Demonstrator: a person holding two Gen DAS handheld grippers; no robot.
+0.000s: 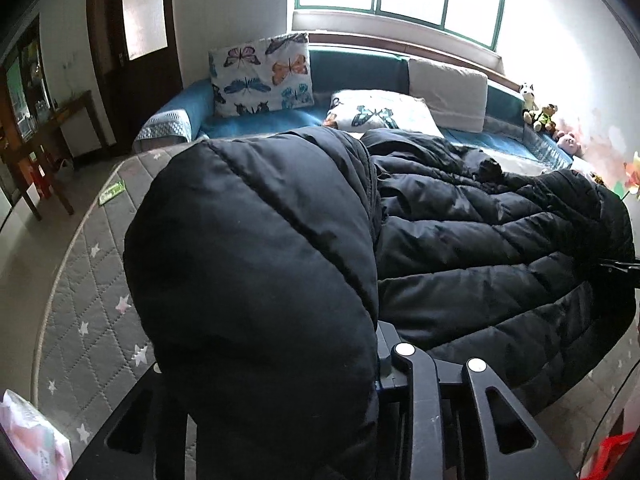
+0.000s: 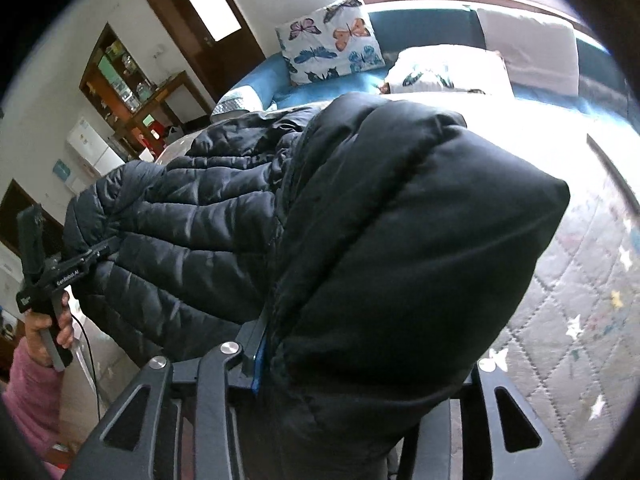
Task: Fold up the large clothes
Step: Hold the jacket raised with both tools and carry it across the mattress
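Observation:
A large black quilted puffer jacket (image 1: 480, 248) lies across the grey star-patterned mattress (image 1: 88, 280). My left gripper (image 1: 372, 364) is shut on a thick fold of the jacket's edge, which bulges over it and hides the left finger. My right gripper (image 2: 264, 344) is likewise shut on the jacket (image 2: 192, 232) at its other side, with a puffy fold draped over the fingers. The left gripper also shows in the right wrist view (image 2: 102, 252), clamped on the jacket's far edge. The right gripper's tip shows at the right edge of the left wrist view (image 1: 616, 267).
Butterfly pillows (image 1: 262, 76) and a white cushion (image 1: 448, 92) rest on the blue sofa (image 1: 360, 68) behind the mattress. Stuffed toys (image 1: 540, 114) sit at its right end. A wooden table (image 1: 52, 136) and door stand at the left. A pink-white pack (image 1: 32, 440) lies near the mattress corner.

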